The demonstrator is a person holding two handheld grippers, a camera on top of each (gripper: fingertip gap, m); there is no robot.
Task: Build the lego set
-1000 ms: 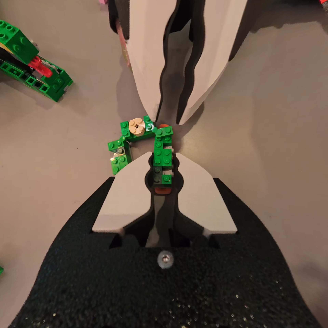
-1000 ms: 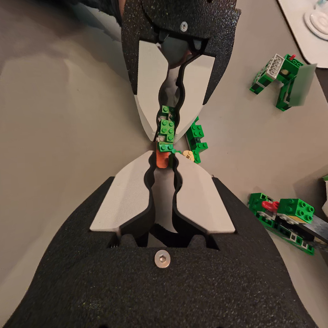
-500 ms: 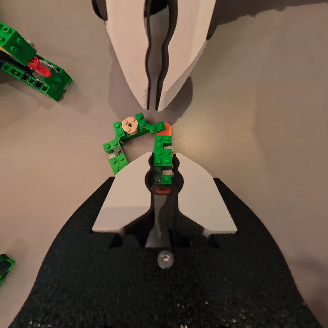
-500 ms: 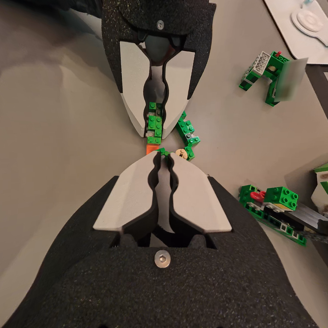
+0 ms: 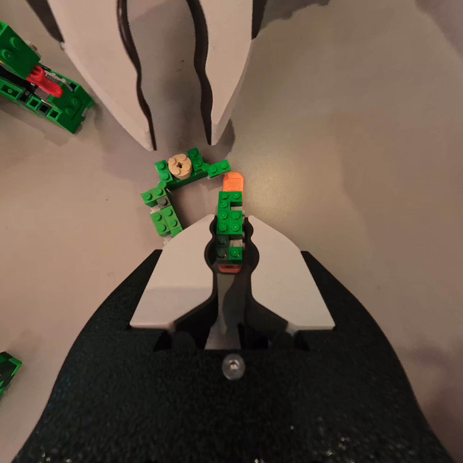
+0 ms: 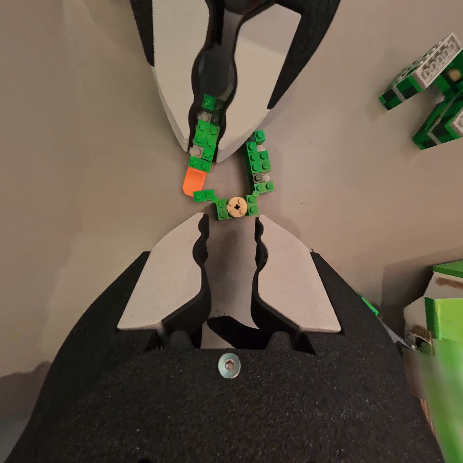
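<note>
My left gripper (image 5: 230, 219) is shut on a green brick strip (image 5: 230, 215) with an orange tip (image 5: 233, 183), low over the grey table. A hinged green brick chain (image 5: 162, 198) with a tan round stud (image 5: 180, 166) lies on the table to its left, its end link right by the orange tip. My right gripper (image 6: 230, 217) is open and empty, its fingertips just short of the tan stud (image 6: 237, 206). The right wrist view also shows the left gripper (image 6: 203, 155), the strip (image 6: 205, 135) and the orange tip (image 6: 194, 181).
A green build with a red piece (image 5: 45, 95) lies at the far left, and a green piece (image 5: 7, 370) at the left edge. In the right wrist view a green and white build (image 6: 431, 82) lies at the upper right and a green and white box (image 6: 446, 300) at the right. The tips of one gripper are about 6 cm away from the tips of the other.
My right gripper was shut near the strip's orange tip, drew back, and has now opened wide in front of the tan stud. The left gripper still holds the strip.
</note>
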